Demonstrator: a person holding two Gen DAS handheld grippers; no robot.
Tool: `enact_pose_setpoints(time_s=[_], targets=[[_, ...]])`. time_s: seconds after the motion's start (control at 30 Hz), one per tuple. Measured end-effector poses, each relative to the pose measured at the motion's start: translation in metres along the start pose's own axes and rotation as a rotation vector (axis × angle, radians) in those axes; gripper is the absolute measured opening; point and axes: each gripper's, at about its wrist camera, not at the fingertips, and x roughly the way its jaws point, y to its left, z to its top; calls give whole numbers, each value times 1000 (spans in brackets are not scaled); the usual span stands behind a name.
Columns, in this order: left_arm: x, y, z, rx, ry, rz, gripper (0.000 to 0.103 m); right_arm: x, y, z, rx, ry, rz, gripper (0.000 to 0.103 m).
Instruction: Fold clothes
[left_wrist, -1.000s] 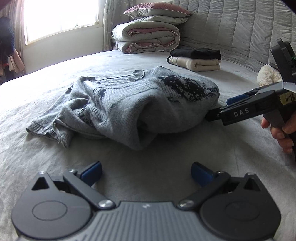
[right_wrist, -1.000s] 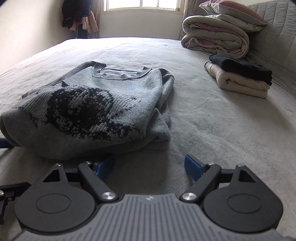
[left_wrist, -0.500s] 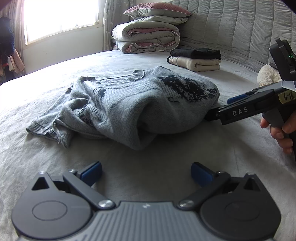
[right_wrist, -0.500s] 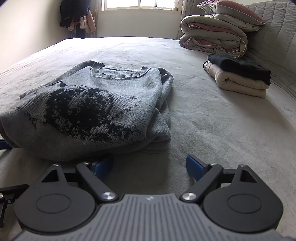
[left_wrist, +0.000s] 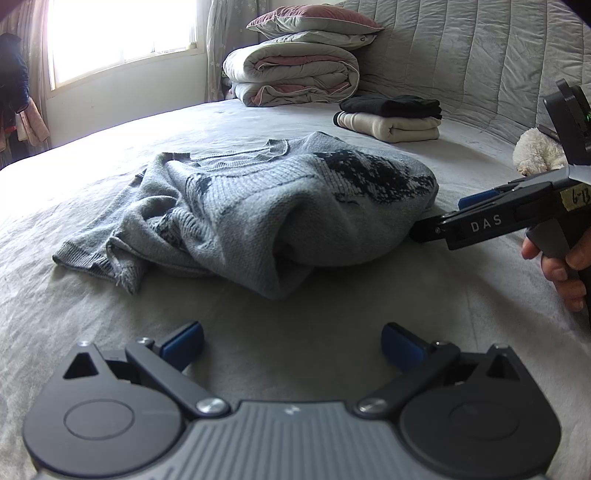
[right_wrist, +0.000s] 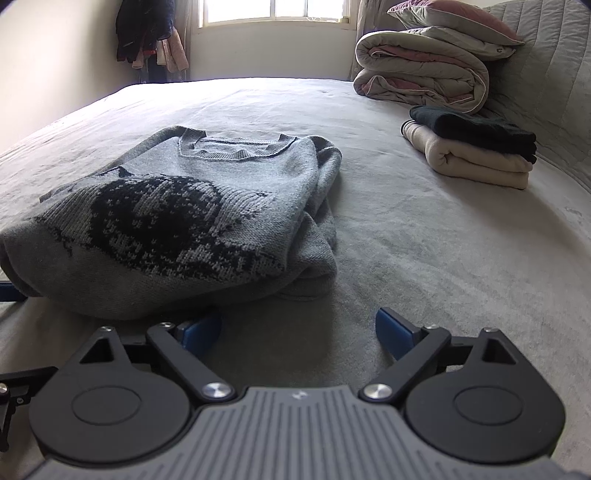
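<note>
A grey knit sweater (left_wrist: 280, 206) with a dark pattern lies folded on the bed, collar toward the window; one sleeve and the hem trail out on its left. In the right wrist view the same sweater (right_wrist: 177, 221) fills the left half. My left gripper (left_wrist: 291, 336) is open over bare sheet, a short way in front of the fold. My right gripper (right_wrist: 295, 325) has its jaws opening, with only sheet between them; its left fingertip (right_wrist: 201, 330) sits right at the sweater's near edge. From the left wrist view, the right gripper (left_wrist: 443, 218) points at the sweater's right end, with a hand (left_wrist: 565, 273) holding it.
A folded cream and black clothes stack (right_wrist: 476, 151) lies at the back right. A rolled duvet with pillows (left_wrist: 295, 74) leans on the quilted headboard (left_wrist: 480, 66). A white plush toy (left_wrist: 535, 151) sits at the right. Clothes (right_wrist: 147, 33) hang beside the window.
The right gripper's fingers have spread slightly wider. The sweater and the left gripper have stayed where they were.
</note>
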Motion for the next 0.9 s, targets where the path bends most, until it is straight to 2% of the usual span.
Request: enact_pose_setpoints(time_s=[0.47,0.67,0.9], targets=[[1,-1,1,2,0,3,103,-11,-4,-10,-5,-6,59,100],[1,-3,1,9,0,9,103,-11,-16,-15,34,-46,139,103],[3,2,1,-16,7,-12,103,4,-8,7,-18,2,143,103]])
